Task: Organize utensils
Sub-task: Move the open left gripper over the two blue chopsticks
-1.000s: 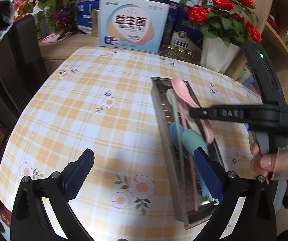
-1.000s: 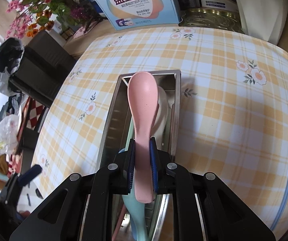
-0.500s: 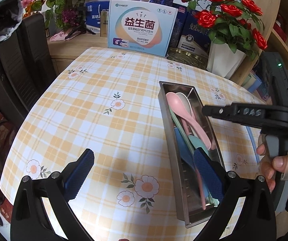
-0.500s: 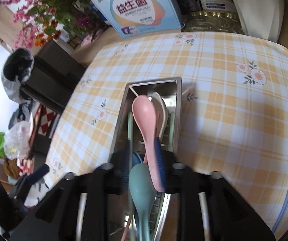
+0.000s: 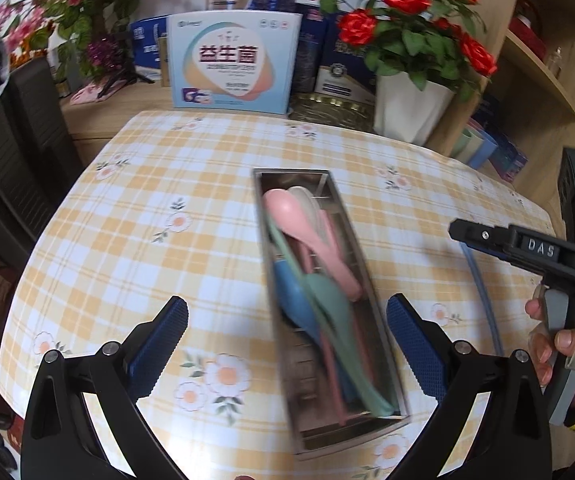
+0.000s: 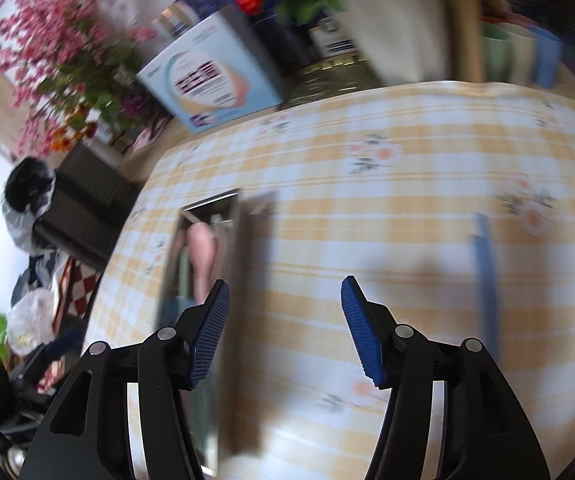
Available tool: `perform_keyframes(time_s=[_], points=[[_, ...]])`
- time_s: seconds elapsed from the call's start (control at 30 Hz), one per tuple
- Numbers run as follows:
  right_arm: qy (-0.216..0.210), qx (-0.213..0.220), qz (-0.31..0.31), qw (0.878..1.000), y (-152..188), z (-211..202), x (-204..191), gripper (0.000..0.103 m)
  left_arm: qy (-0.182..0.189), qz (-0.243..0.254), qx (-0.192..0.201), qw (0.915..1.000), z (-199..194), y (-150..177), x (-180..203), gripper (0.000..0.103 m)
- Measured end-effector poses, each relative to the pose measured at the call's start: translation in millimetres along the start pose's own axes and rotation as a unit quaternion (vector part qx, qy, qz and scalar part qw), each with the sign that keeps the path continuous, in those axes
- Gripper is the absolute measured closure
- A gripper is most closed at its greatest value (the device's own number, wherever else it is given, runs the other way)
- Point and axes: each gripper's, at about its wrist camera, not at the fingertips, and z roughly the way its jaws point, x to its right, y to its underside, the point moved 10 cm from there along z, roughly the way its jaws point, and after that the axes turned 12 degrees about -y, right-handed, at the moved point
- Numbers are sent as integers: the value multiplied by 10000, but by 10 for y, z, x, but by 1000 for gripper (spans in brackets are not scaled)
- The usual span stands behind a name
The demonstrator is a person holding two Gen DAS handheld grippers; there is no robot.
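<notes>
Checked tablecloth [image 5: 135, 240] carries the steel tray [image 5: 371, 280] of spoons [image 5: 303, 224]; a blue straw [image 6: 485, 276] lies beside. My left claw [image 5: 287, 328] and right claw [image 6: 285, 320] both gape, empty.

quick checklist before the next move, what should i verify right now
1. Right gripper open and holding nothing: ok.
2. Left gripper open and holding nothing: ok.
3. Pink spoon lying inside the metal tray: ok.
4. Green spoon and blue spoon in the tray: ok.
5. Blue stick out on the tablecloth, not in the tray: not ok.
6. Right wrist view sharp enough to aim: not ok, blurred.
</notes>
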Motion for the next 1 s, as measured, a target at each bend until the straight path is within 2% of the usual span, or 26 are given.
perform_keyframes(time_s=[0.33,0.5,0.67,0.7,0.8,1.0], points=[[917,605,-82,9939,196,-779,1055,47,189,513,-91,9985,-20,-2,750,6],[1306,678,-293,9887,372,-1013,1400,47,171,868,-123,9960,48,44,1237,6],[1530,809,-405,9841,485,-1182,1650,47,396,973,-292,9940,183,142,1737,6],[1543,848,-388,9836,486,-1202,1680,47,456,969,-305,9938,211,158,1839,8],[1601,1007,-284,9815,468,-1285,1806,47,605,1039,-411,9919,292,229,2125,23],[1523,1238,40,9805,482,-1382,2013,47,572,1246,-591,9888,512,376,2551,44]])
